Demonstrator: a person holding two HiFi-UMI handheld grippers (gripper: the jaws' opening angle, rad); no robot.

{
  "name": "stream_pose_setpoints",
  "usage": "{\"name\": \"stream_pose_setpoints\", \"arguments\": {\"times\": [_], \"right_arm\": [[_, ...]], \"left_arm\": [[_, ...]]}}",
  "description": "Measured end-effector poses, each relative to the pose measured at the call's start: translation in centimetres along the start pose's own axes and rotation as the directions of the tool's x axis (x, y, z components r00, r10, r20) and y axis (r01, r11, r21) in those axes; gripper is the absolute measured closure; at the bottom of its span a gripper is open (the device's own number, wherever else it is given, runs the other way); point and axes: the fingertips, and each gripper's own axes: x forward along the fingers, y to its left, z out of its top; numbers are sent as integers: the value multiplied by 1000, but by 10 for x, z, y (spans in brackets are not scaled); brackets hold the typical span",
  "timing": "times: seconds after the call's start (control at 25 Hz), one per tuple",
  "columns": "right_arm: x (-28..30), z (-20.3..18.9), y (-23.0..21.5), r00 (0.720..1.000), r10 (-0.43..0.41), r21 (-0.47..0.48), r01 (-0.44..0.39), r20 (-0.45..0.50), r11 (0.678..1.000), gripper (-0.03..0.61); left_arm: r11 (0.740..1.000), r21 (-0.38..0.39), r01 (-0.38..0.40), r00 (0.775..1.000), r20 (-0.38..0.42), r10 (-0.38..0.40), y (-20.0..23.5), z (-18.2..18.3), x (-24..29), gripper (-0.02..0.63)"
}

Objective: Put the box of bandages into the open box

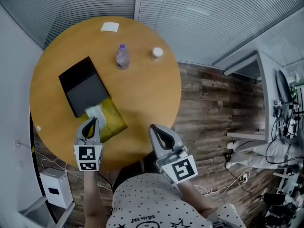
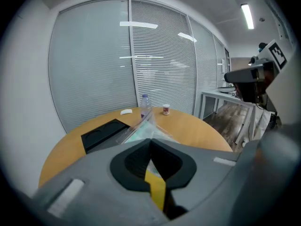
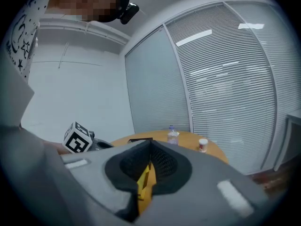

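The black open box (image 1: 83,87) lies on the left part of the round wooden table (image 1: 147,94). It also shows in the left gripper view (image 2: 101,133). Just in front of the box rests the bandage packet (image 1: 96,113), a pale box inside clear, yellowish plastic. My left gripper (image 1: 91,122) is at the packet's near end. Its jaws are shut on the plastic, which rises straight out of the tips (image 2: 146,128). My right gripper (image 1: 154,128) hovers by the table's front edge, shut with nothing in it (image 3: 150,142).
A small water bottle (image 1: 122,56) and a small white jar (image 1: 157,53) stand at the table's far side, with a flat white item (image 1: 109,27) behind them. A white desk (image 1: 256,94) and cables stand to the right on the wood floor.
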Motion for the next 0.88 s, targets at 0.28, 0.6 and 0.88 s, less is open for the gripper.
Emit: {"name": "stream_pose_setpoints", "arguments": {"times": [0.28,0.6,0.88], "right_arm": [[1,-7,-2,1000,-7,15,8,-7,1000,575],[-2,-15,-5,999,-22,26,23,-29,999,575],[0,-17,-6,999,-31,36,32,-26,999,575]], "left_arm": [[999,32,37,990,-139,-33,-6,-50,40,604],[998,10,66,967,-248,-62,-13,-90,62,603],[996,34,86,944,-322,-70,-17,-112,76,603]]}}
